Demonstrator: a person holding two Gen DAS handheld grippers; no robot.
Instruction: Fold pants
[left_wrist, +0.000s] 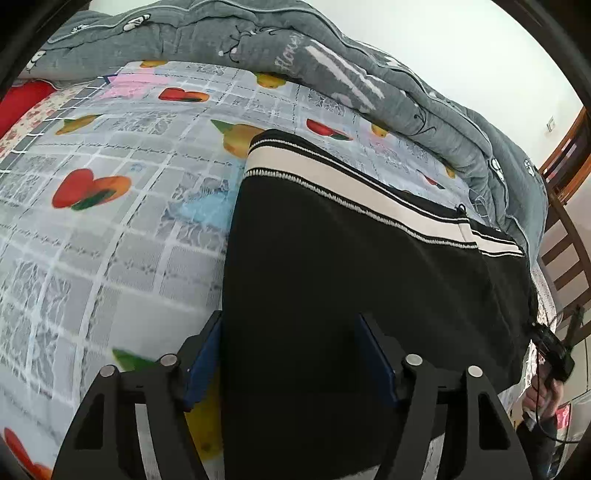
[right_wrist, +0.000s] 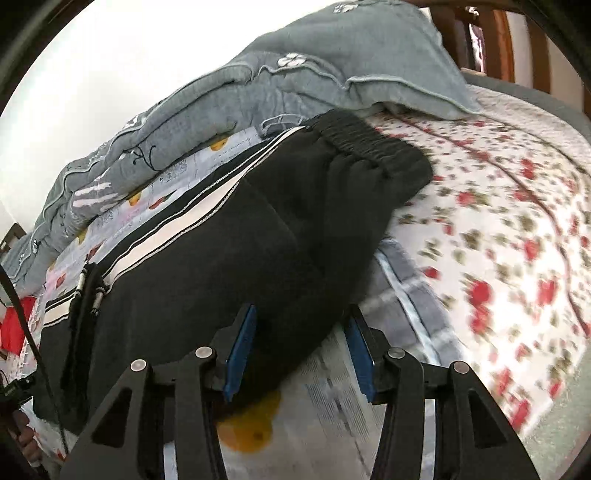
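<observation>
Black pants (left_wrist: 332, 266) with a cream and white side stripe lie folded flat on the bed. My left gripper (left_wrist: 291, 332) is open, its blue pads astride the pants' near left edge. In the right wrist view the pants (right_wrist: 240, 251) show their elastic waistband (right_wrist: 369, 136) at the far end and metal-tipped drawstrings (right_wrist: 88, 291) at the left. My right gripper (right_wrist: 301, 317) is open, with the pants' near right edge between its blue pads.
The bed has a grey fruit-print sheet (left_wrist: 110, 221) and a red floral sheet (right_wrist: 498, 229). A rumpled grey quilt (left_wrist: 332, 66) runs along the far side. A wooden bed frame (left_wrist: 565, 236) stands at the right.
</observation>
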